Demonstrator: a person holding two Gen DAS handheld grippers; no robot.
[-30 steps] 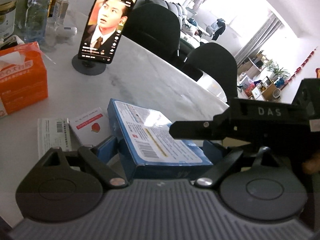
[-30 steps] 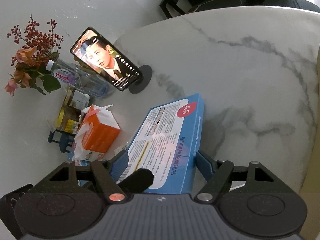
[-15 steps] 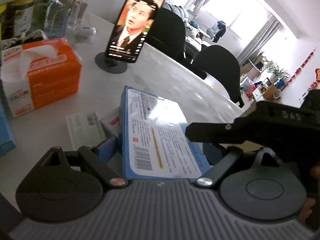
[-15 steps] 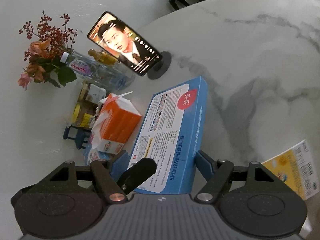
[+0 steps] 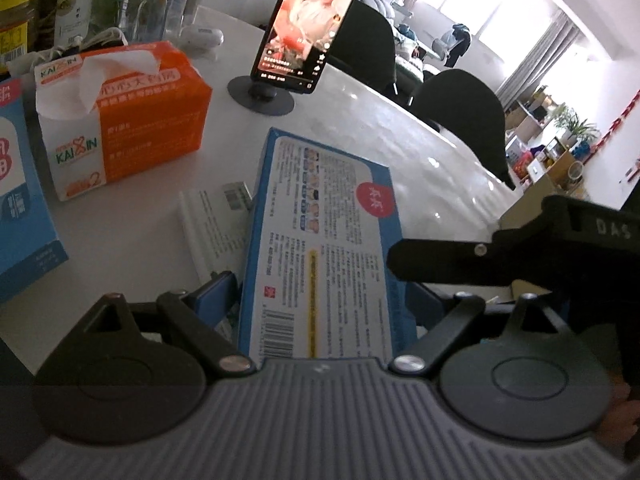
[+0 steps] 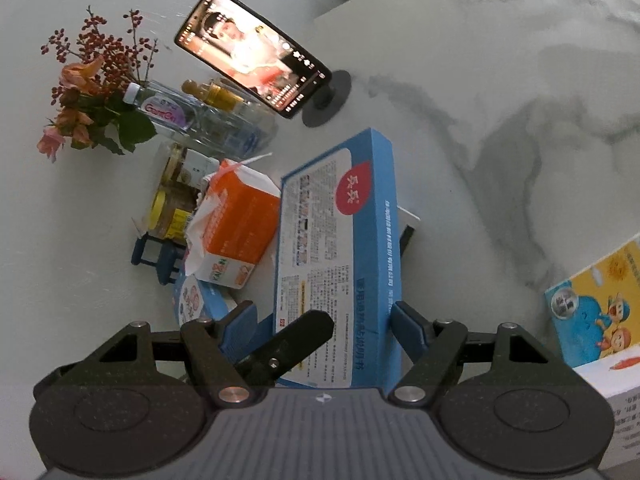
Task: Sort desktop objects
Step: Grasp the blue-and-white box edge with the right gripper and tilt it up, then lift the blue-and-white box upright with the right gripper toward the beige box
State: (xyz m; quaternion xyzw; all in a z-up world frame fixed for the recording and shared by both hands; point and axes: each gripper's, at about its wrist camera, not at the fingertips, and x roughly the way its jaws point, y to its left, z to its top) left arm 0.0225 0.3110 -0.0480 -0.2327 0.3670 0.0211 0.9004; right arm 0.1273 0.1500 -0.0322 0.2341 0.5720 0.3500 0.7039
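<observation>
Left wrist view shows the long flat blue cardboard box (image 5: 320, 248) with a white printed label gripped between the blue pads of the left gripper (image 5: 320, 300), raised above the white marble table (image 5: 400, 140) and a white leaflet (image 5: 212, 224). Right wrist view shows the right gripper (image 6: 328, 320) closed on the same box's sides, beside an orange tissue pack (image 6: 236, 224).

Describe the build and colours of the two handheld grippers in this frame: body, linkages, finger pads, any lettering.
Both share one design. The left gripper has a ribbed grey body, black round-ended linkage arms with silver pivot screws, and blue finger pads. The right gripper looks the same. In the left wrist view its black side carries the pale letters "DAS". No cables or sleeves show.
</observation>
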